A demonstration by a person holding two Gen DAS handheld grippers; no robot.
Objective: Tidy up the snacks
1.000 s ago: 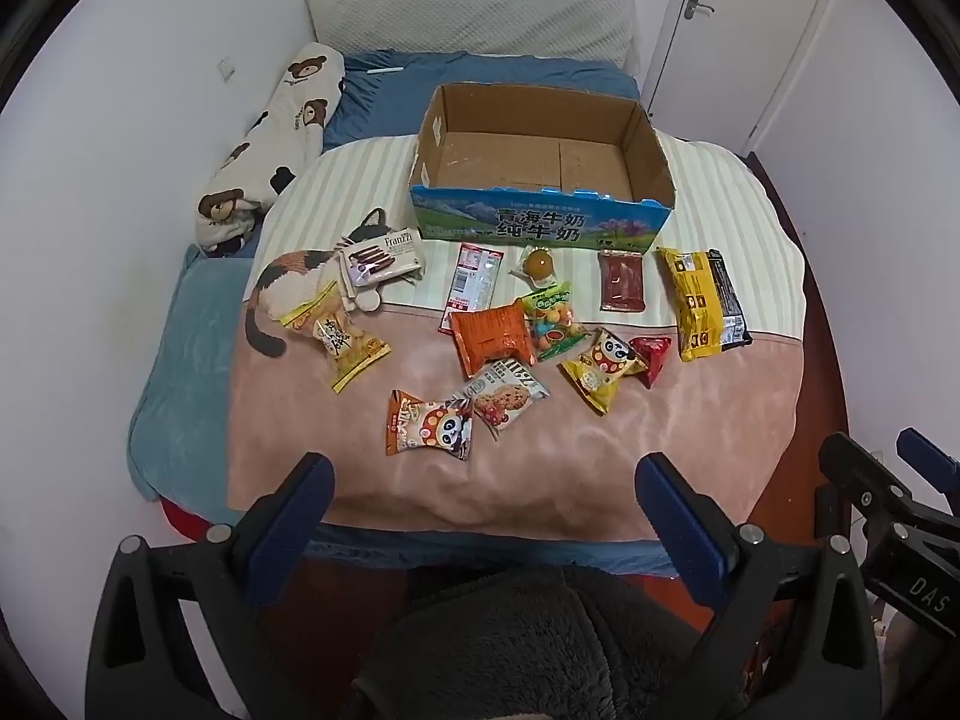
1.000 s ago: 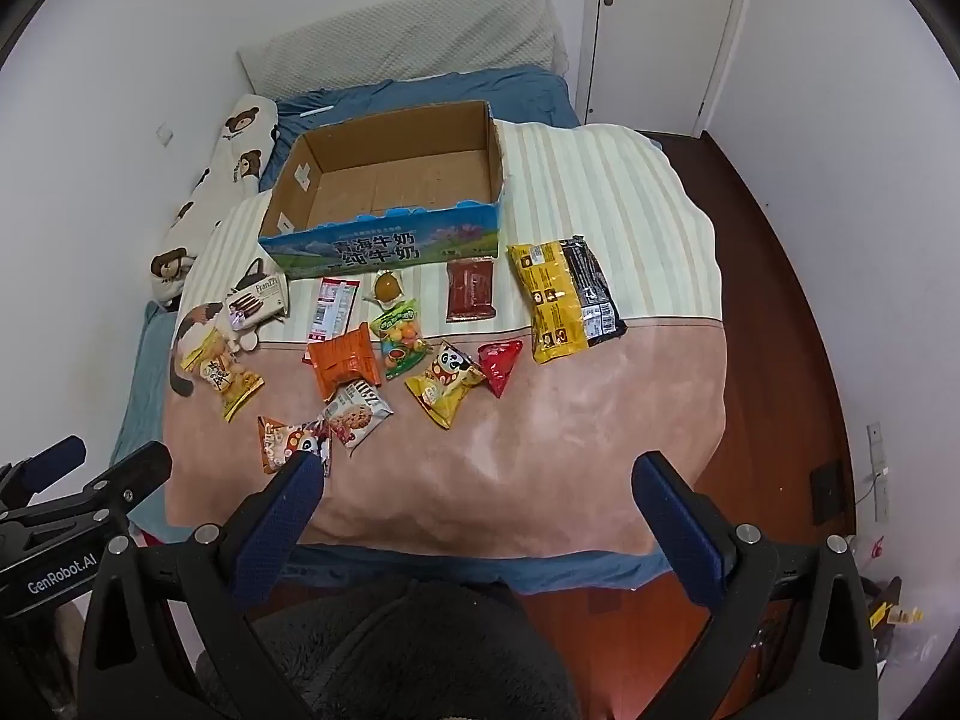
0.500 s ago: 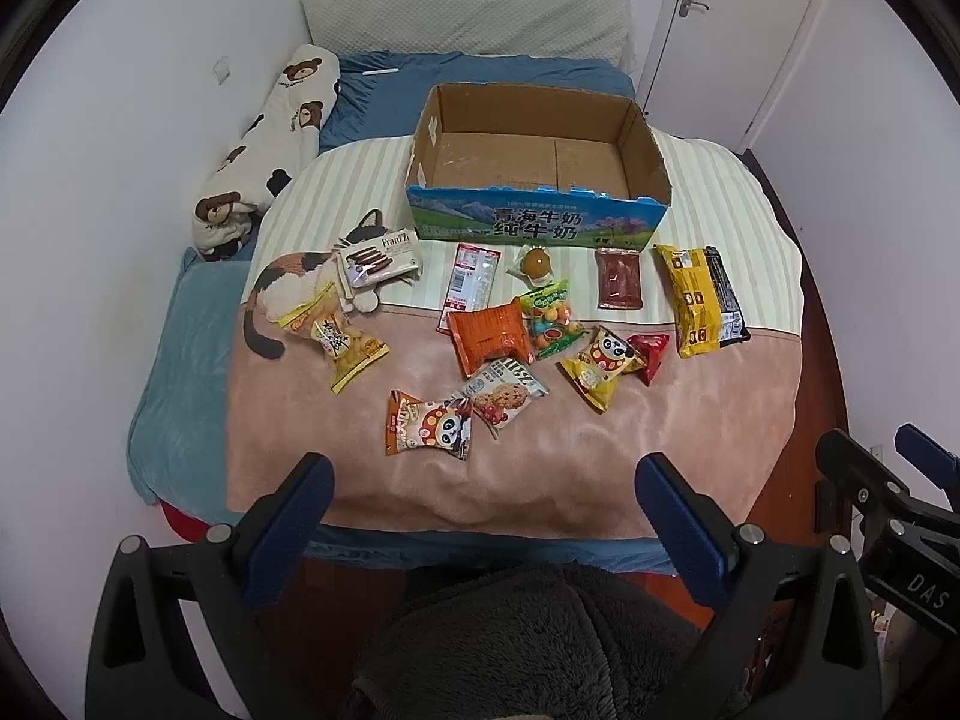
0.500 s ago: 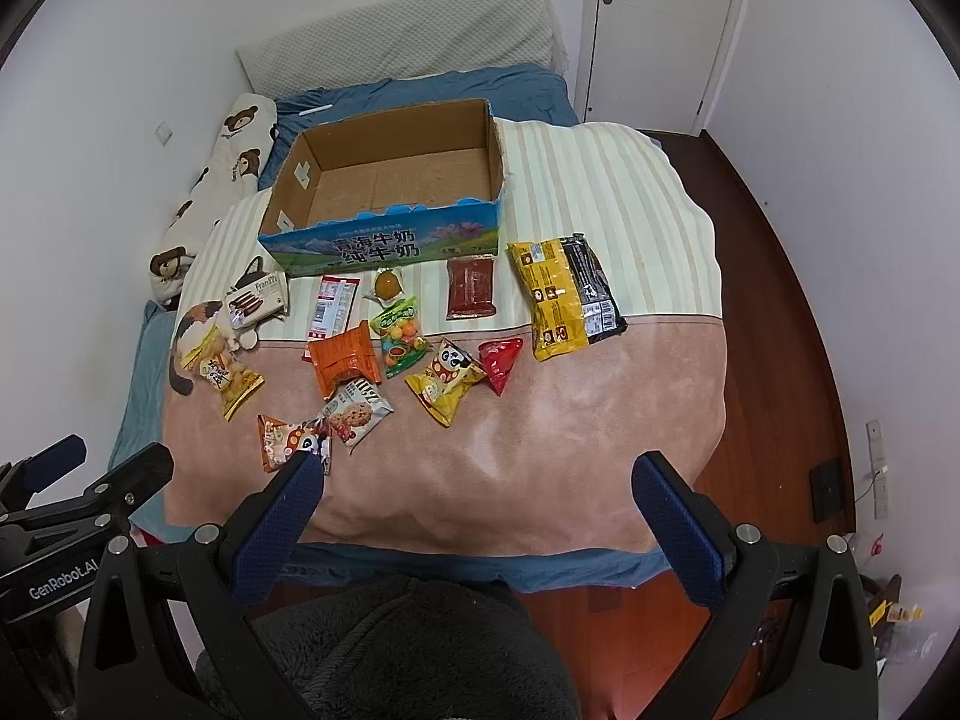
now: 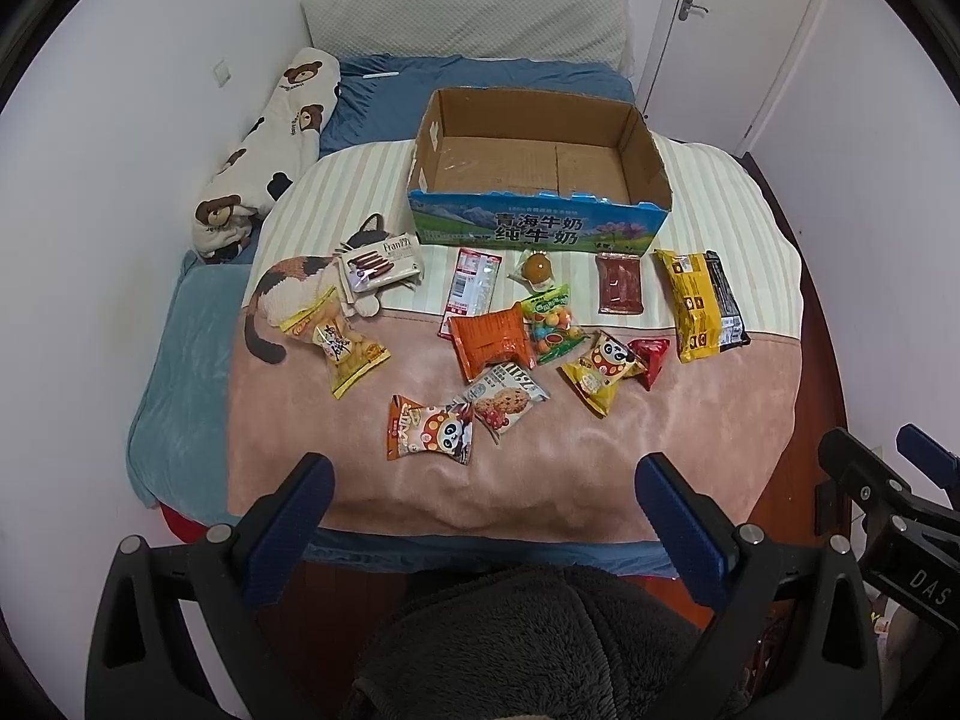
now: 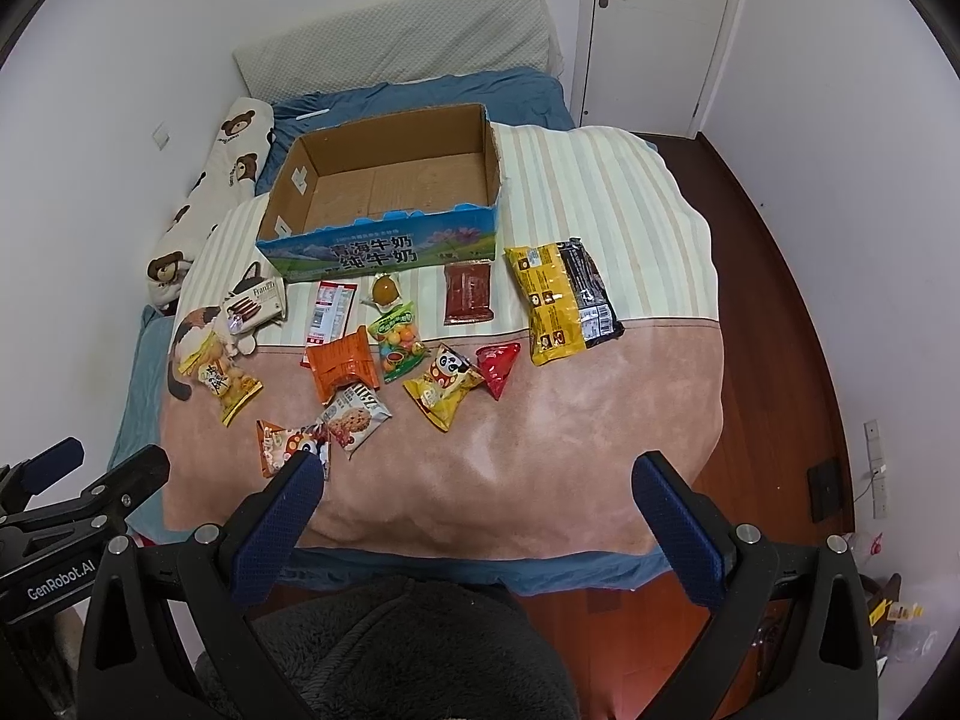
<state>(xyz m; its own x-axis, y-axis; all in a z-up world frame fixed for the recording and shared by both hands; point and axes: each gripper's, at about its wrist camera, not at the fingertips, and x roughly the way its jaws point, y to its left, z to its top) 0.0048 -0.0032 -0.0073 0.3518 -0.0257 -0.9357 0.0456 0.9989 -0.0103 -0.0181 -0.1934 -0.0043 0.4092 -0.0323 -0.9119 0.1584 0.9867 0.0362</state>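
Both grippers hang with jaws wide apart and nothing between them, the left gripper (image 5: 485, 483) and right gripper (image 6: 480, 480) above a dark fleece sleeve (image 5: 540, 636). Beyond them, snack packets (image 5: 498, 348) lie scattered on the pink blanket (image 5: 600, 462), just short of the open cardboard box (image 5: 537, 228). Only the right wrist view shows a wall socket (image 6: 875, 468); the panda packet (image 6: 282, 444) sits partly behind a fingertip (image 6: 294, 486). The scene is all but unchanged from a second ago.

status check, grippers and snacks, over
Left gripper open, empty. Right gripper open, empty, both short of the bed. Cardboard box empty; snacks loose on blanket, nearest the panda packet. Nothing blocking.
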